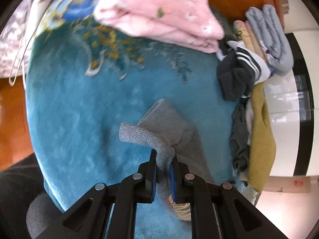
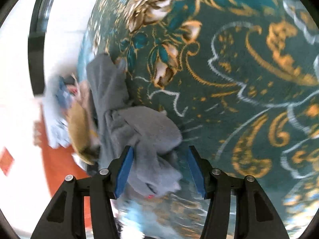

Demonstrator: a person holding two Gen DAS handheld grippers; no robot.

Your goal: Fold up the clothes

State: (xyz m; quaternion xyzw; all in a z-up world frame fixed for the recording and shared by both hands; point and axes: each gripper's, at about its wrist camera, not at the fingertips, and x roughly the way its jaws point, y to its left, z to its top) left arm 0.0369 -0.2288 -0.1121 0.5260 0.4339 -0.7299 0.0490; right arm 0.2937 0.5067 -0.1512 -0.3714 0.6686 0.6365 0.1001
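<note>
In the left wrist view a grey knitted sock (image 1: pixel 157 129) lies on the teal plush blanket (image 1: pixel 79 119). My left gripper (image 1: pixel 163 156) is shut on its near end, and the cloth bunches between the blue pads. In the right wrist view my right gripper (image 2: pixel 159 149) stands open over a crumpled grey garment (image 2: pixel 143 131) on the patterned blanket (image 2: pixel 239 79). The cloth lies between the fingers. The right-hand pad (image 2: pixel 196 171) is clear of it. This view is blurred by motion.
A folded pink garment (image 1: pixel 159 14) lies at the far side of the blanket. Along the right edge sit a dark grey piece with a striped black-and-white one (image 1: pixel 247 65), a mustard garment (image 1: pixel 261 139) and folded grey-blue clothes (image 1: pixel 273 39). Orange wooden floor (image 1: pixel 12 119) surrounds the blanket.
</note>
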